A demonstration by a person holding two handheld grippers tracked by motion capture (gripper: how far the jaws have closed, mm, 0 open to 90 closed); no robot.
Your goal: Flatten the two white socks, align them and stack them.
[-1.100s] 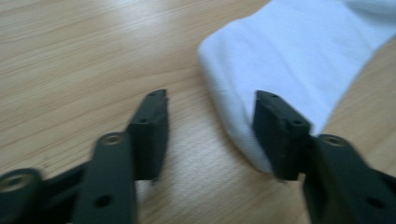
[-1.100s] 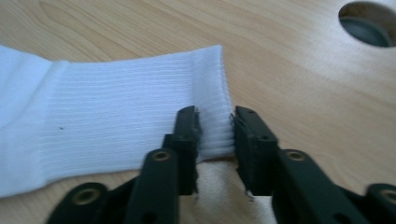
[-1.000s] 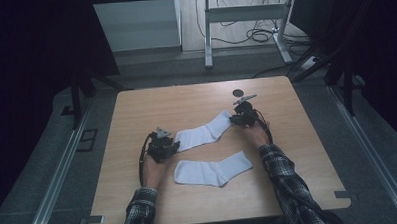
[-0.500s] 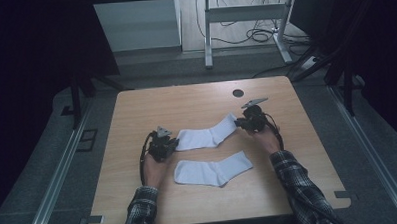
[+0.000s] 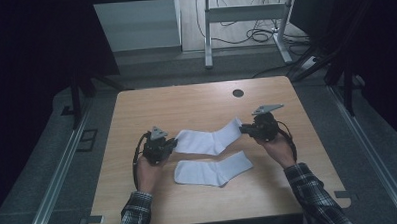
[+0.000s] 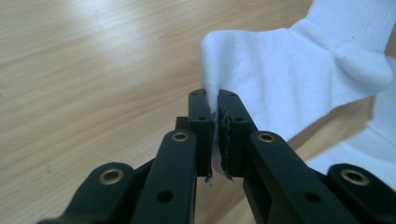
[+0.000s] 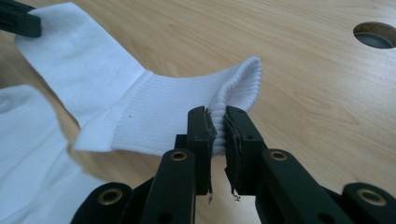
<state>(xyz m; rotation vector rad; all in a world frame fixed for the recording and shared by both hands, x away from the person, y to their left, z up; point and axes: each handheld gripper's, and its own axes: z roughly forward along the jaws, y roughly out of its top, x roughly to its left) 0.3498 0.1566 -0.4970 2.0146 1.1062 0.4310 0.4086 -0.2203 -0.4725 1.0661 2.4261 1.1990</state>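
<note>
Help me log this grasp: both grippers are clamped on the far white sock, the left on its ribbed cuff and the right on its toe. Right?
Not quite: the ends are swapped. The left gripper pinches the far sock at its smooth toe in the left gripper view, and the right gripper pinches the ribbed cuff in the right gripper view.

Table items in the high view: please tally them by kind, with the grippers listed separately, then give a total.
White socks: 2, the upper sock pinched at both ends and the lower sock lying flat on the table.
Black grippers: 2, the left gripper shut on the toe end and the right gripper shut on the cuff.
Total: 4
</note>
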